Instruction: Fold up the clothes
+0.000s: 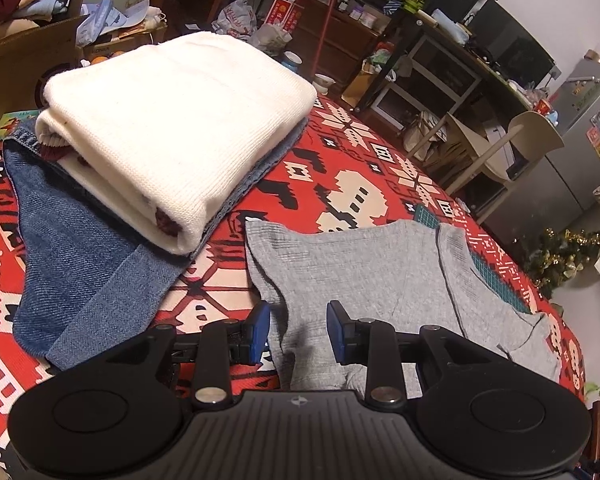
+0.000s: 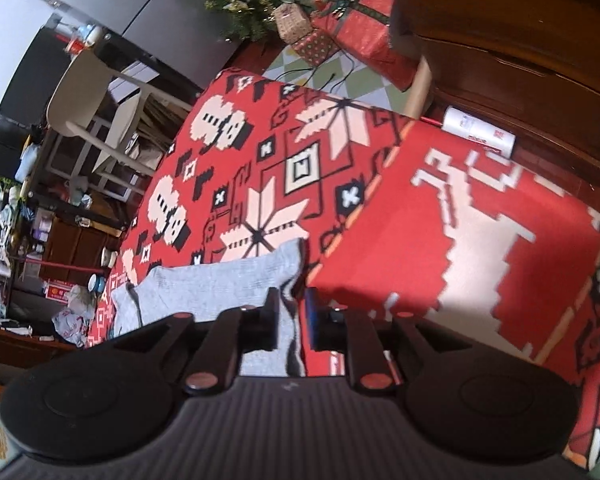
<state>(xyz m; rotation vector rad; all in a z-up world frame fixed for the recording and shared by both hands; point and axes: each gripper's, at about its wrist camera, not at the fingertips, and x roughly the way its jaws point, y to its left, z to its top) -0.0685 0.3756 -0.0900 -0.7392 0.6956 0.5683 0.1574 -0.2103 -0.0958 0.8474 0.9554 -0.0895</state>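
With both grippers parted over the grey shirt (nothing clamped), we should pinch matching edges evenly before folding.

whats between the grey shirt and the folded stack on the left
Only bare red patterned cloth. In the left wrist view a strip of it separates the grey shirt from the jeans under the white sweater; nothing lies on it.
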